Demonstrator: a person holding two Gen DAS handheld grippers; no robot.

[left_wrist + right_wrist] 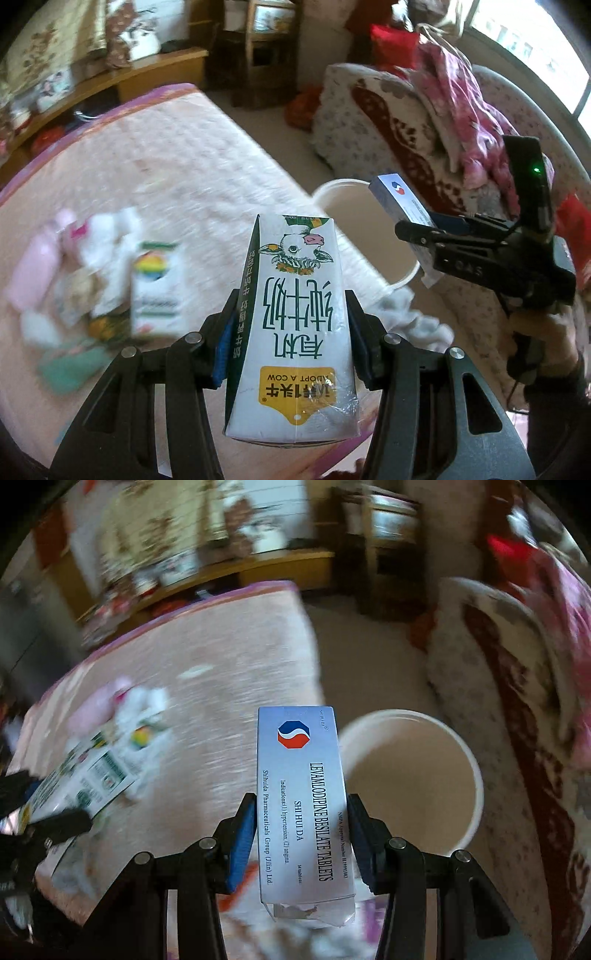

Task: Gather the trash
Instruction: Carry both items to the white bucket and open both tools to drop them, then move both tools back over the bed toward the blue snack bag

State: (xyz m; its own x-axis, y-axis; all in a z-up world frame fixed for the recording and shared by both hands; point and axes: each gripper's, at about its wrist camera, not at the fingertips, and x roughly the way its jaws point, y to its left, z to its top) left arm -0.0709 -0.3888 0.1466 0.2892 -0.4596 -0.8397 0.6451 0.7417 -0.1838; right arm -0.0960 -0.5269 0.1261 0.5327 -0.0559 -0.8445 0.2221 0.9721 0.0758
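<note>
My left gripper (291, 314) is shut on a white milk carton (291, 314) with a cow drawing, held above the pink bed (166, 166). My right gripper (301, 819) is shut on a silver tablet box (299, 775), held just left of the white bucket (476, 768). In the left wrist view the right gripper (413, 221) holds the tablet box (399, 199) over the bucket's (332, 188) right rim. A blurred pile of trash (92, 273) lies on the bed at the left, also in the right wrist view (122, 731).
The bucket stands on the floor between the bed and a patterned sofa (388, 122) piled with pink cloth (461, 92). A wooden cabinet (266, 48) and a low shelf (129, 77) stand at the back. A grey cloth (413, 317) lies by the bed edge.
</note>
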